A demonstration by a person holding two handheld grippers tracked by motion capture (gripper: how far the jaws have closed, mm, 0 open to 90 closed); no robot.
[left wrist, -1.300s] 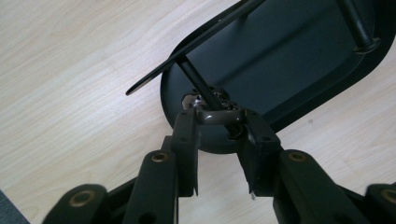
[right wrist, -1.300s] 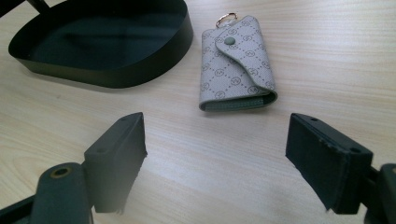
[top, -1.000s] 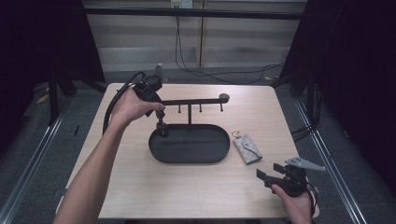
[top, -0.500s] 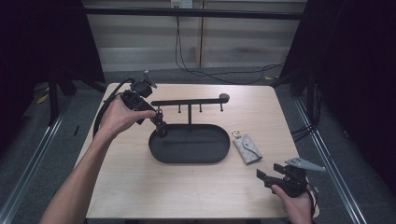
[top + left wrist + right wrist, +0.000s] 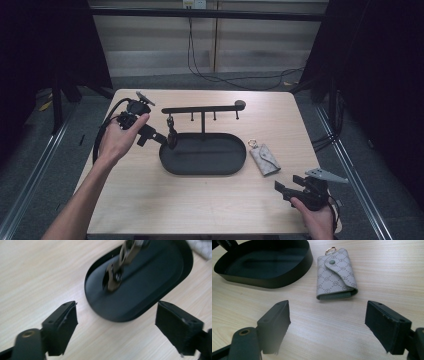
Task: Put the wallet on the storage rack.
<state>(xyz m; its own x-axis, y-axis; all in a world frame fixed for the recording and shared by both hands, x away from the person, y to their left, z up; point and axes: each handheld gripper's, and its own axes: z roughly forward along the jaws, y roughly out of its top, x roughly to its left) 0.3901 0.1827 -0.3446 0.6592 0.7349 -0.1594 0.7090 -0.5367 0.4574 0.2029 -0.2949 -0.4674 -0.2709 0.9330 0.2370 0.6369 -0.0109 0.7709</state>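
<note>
Keys hang on the stand's hook, small, hard, free-swinging; left gripper, jaws just opened, empty; grab their metal ring.

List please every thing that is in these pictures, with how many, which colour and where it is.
Table: one, light wood, under everything.
Stand with oval tray: one, black, mid-table, its bar with hooks above the tray.
Dark hanging item: one, metallic-dark, on the left hook, its lower end over the tray's left end; blurred in the left gripper view.
Key pouch: one, grey patterned, with snap flap and metal ring, flat on the table to the right of the tray.
Cables: black, on the floor beyond the table.
Left gripper: one, black, left of the tray, jaws just opened wide, nothing between them.
Right gripper: one, black, near right table edge, jaws open, facing the pouch.
</note>
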